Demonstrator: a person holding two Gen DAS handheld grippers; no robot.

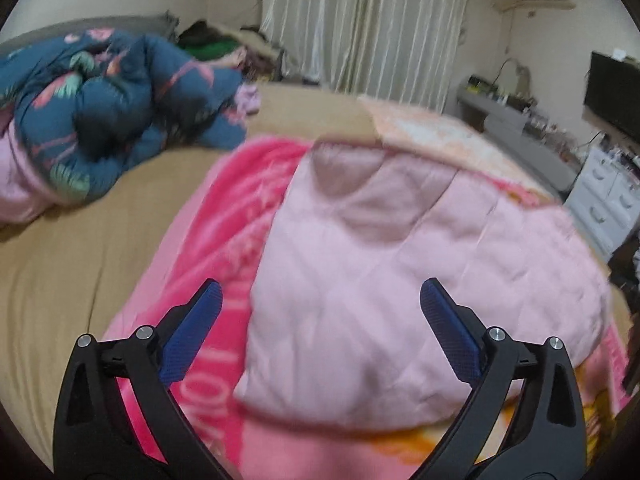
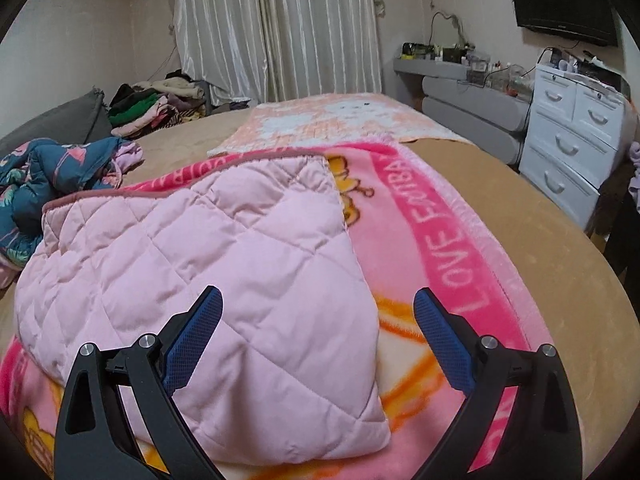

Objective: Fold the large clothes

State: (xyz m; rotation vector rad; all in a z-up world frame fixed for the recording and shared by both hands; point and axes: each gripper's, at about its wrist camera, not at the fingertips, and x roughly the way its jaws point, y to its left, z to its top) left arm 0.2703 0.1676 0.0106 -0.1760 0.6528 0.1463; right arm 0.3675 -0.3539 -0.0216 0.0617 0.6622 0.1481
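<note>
Quilted pale-pink padded garment lies folded on the bright pink fleece blanket near the bed's front edge. Left gripper and right gripper hover wide, empty; next, pinch matching corners evenly.

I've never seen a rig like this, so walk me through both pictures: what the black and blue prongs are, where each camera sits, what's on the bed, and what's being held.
There is no robot here. A person holds a two-finger tool in each hand, with a wide-angle camera on each looking along the fingers. One picture comes from the left tool, the other from the right tool. The blue parts are the gripping pads.

A folded pale pink quilted garment lies on a bright pink blanket, spread over the tan bed. A crumpled dark floral quilt sits further back.

Both tools stand open and hold nothing.
</note>
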